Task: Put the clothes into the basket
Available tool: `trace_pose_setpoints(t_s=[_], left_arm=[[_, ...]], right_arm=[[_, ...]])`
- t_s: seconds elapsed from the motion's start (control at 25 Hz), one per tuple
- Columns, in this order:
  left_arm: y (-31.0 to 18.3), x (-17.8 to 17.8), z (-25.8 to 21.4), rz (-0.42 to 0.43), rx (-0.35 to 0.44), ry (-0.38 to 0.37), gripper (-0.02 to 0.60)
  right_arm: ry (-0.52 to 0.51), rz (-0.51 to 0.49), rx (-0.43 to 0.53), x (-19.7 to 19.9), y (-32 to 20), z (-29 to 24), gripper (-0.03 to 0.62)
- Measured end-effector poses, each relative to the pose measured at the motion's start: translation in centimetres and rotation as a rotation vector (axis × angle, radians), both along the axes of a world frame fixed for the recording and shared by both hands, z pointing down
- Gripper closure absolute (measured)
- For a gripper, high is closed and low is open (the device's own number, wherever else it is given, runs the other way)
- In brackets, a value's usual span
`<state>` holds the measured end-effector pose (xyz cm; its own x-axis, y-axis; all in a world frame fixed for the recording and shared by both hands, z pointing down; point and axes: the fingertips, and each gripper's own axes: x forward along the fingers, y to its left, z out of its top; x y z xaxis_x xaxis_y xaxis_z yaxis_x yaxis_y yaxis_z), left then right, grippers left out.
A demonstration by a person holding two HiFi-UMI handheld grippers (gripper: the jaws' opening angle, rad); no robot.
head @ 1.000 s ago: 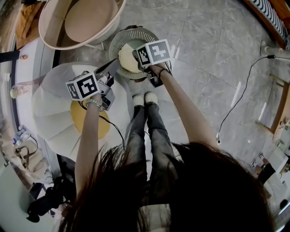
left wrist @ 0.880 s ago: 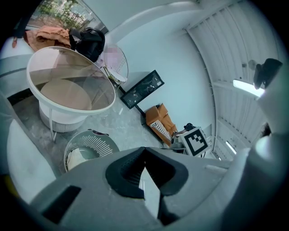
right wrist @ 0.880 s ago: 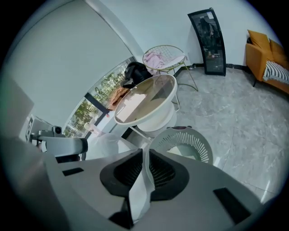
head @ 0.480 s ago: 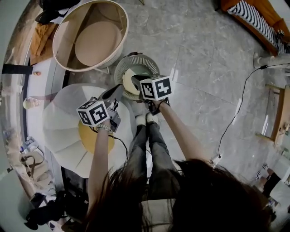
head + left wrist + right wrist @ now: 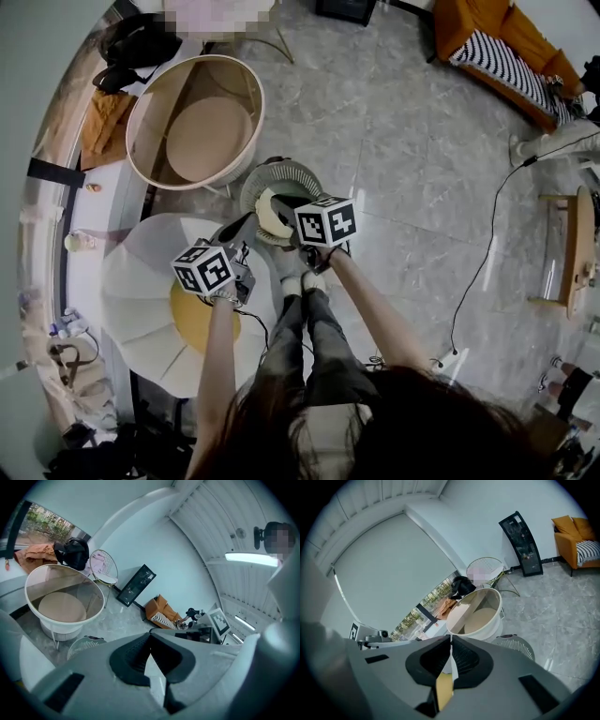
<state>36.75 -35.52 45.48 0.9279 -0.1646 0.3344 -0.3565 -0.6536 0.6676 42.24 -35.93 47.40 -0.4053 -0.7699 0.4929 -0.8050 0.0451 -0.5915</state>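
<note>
A round slatted basket (image 5: 298, 174) stands on the floor by the person's feet, with a pale yellow cloth (image 5: 269, 215) lying in it. My right gripper (image 5: 280, 207) hangs over the basket's near rim. Its jaws have just been closing and now meet at the tip (image 5: 451, 639). Only a thin pale and yellow slit shows below the tip, and I cannot tell whether that is cloth. My left gripper (image 5: 249, 223) is held left of the basket, above the floor. Its jaws also meet at the tip (image 5: 150, 634) with nothing between them.
A large white tub (image 5: 251, 89) with a beige pad stands beyond the basket. A white pleated round piece (image 5: 131, 281) with a yellow middle is at the left. An orange sofa (image 5: 511, 37) is at the far right. A cable (image 5: 478, 272) crosses the floor on the right.
Both grippers have risen above the basket and now sit lower in the head view. The pale yellow cloth stays in the basket. More of the far floor shows.
</note>
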Motion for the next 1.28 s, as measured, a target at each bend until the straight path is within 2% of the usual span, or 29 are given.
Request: trace_pose_setpoints(t_s=[0.36,1.0,1.28], left_arm=[[1.2,-0.1,-4.3,-0.037,0.037,0.060,0.571],[1.7,-0.4,-10.0,-0.090,0.115,0.144,0.571],[1.0,-1.1,-11.2,-0.106,0.175,0.124,0.571]], right_arm=[[-0.037,0.000,0.097,-0.4,1.6,-5.9,0.585],[-0.132,0.004,0.237,-1.9,2.5,-12.3,0.585],[-0.124,-0.004,0.272,-2.1,2.4,-13.4,0.585]])
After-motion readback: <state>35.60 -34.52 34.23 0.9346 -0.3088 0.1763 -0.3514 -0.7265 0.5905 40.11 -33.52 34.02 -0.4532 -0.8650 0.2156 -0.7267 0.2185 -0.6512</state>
